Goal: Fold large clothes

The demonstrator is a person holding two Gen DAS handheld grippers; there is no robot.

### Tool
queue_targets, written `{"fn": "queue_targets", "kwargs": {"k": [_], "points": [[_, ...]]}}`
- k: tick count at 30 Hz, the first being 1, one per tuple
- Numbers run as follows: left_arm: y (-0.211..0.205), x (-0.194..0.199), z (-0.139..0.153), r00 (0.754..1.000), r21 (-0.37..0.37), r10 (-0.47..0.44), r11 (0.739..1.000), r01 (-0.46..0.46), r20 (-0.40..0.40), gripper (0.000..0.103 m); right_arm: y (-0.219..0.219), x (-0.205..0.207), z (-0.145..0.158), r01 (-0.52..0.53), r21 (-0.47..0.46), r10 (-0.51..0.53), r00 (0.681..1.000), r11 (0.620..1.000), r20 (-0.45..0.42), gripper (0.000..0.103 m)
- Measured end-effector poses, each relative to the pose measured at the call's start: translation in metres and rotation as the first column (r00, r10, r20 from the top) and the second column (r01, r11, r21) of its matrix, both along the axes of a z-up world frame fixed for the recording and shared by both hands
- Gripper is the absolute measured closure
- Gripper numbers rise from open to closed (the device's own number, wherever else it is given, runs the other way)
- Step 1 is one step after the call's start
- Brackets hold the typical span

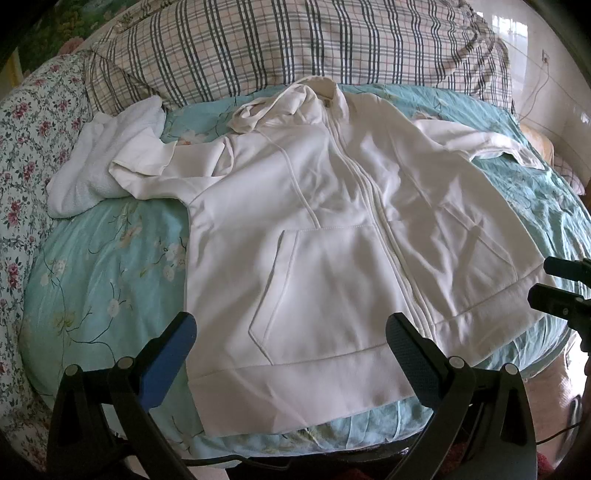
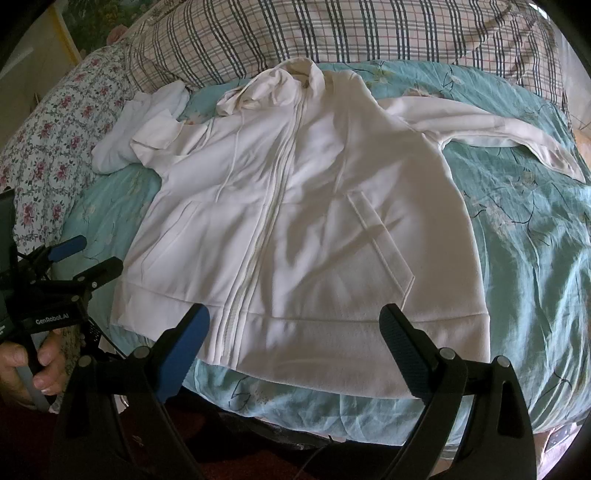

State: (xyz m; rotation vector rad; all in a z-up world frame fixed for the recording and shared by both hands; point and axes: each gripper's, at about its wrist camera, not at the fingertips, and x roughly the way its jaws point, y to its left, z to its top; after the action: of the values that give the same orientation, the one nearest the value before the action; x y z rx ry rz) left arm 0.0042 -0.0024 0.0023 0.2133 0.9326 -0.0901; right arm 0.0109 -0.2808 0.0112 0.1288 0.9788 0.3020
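A white zip hoodie (image 1: 314, 221) (image 2: 295, 203) lies front up on the teal floral bedspread (image 1: 103, 258) (image 2: 535, 258), hood toward the pillows and hem at the near edge. One sleeve (image 2: 498, 133) stretches out to the right. The other sleeve (image 1: 147, 158) is bunched up at the left. My left gripper (image 1: 291, 325) hovers open over the left half of the hem, holding nothing. My right gripper (image 2: 295, 317) hovers open over the right half of the hem, also holding nothing. Each gripper shows at the edge of the other's view: right gripper (image 1: 550, 282), left gripper (image 2: 92, 256).
A crumpled white cloth (image 1: 92, 166) (image 2: 110, 147) lies by the bunched sleeve. A plaid quilt (image 1: 295, 44) (image 2: 332, 33) is piled along the far side. A flowered sheet (image 1: 22, 147) covers the left. A hand (image 2: 22, 365) grips the left tool.
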Motion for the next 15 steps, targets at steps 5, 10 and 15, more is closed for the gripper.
{"fn": "queue_targets", "kwargs": {"k": [5, 10, 15], "points": [[-0.0011, -0.0002, -0.001, 1.0, 0.036, 0.002, 0.999, -0.002, 0.001, 0.0, -0.0005, 0.0004, -0.0003, 0.002, 0.012, -0.002, 1.0, 1.0, 0.003, 0.009], [0.001, 0.0043, -0.0043, 1.0, 0.003, 0.008, 1.0, -0.008, -0.014, 0.0, -0.0006, 0.0046, -0.0024, 0.006, 0.03, -0.006, 1.0, 1.0, -0.004, 0.009], [0.0037, 0.0069, -0.0063, 1.0, -0.043, 0.008, 0.999, -0.008, -0.013, 0.0, 0.0002, 0.0076, -0.0045, 0.003, 0.019, -0.003, 1.0, 1.0, -0.009, 0.009]]}}
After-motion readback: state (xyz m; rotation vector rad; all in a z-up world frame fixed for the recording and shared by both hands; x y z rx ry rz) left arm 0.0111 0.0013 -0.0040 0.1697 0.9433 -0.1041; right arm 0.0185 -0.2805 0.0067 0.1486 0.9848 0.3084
